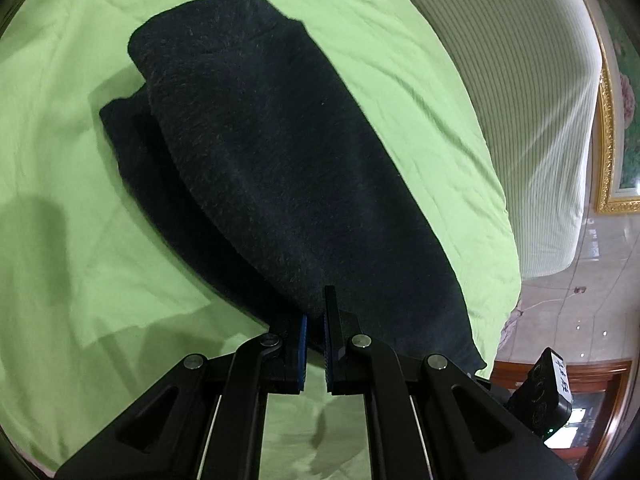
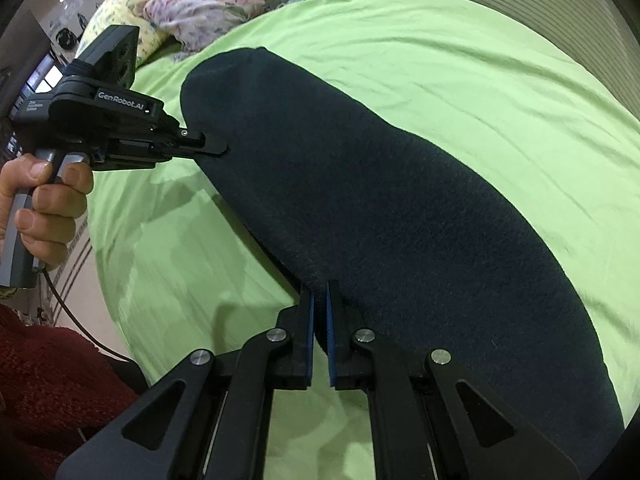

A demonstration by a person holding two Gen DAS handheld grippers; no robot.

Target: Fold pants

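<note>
I am holding the pants (image 1: 280, 152) by one edge with both grippers, and each is clamped tight on the dark fleece. In the left wrist view the left gripper (image 1: 315, 316) is pinching the near edge of the cloth, its blue pads nearly touching with fabric caught between them. In the right wrist view the right gripper (image 2: 320, 300) is doing the same at its own spot on that edge. The left gripper also shows there from the side, its tip biting into the far end of the same edge, with the person's hand (image 2: 44, 208) wrapped round its handle. The pants are lying on the green sheet (image 2: 440, 60) of the bed, already doubled: the upper layer is running away from my grippers as one long dark band, and a lower layer is peeking out along its left side in the left view. The long axis of that band is stretching away from both grippers, while the gripped edge is running across between them. So the coming fold, as I judge it, is turning on carrying this near edge forward along that axis toward the far rounded end. Both grippers are equally placed for it; neither is nearer. A striped mattress (image 1: 520, 80) is showing beyond the sheet.
</note>
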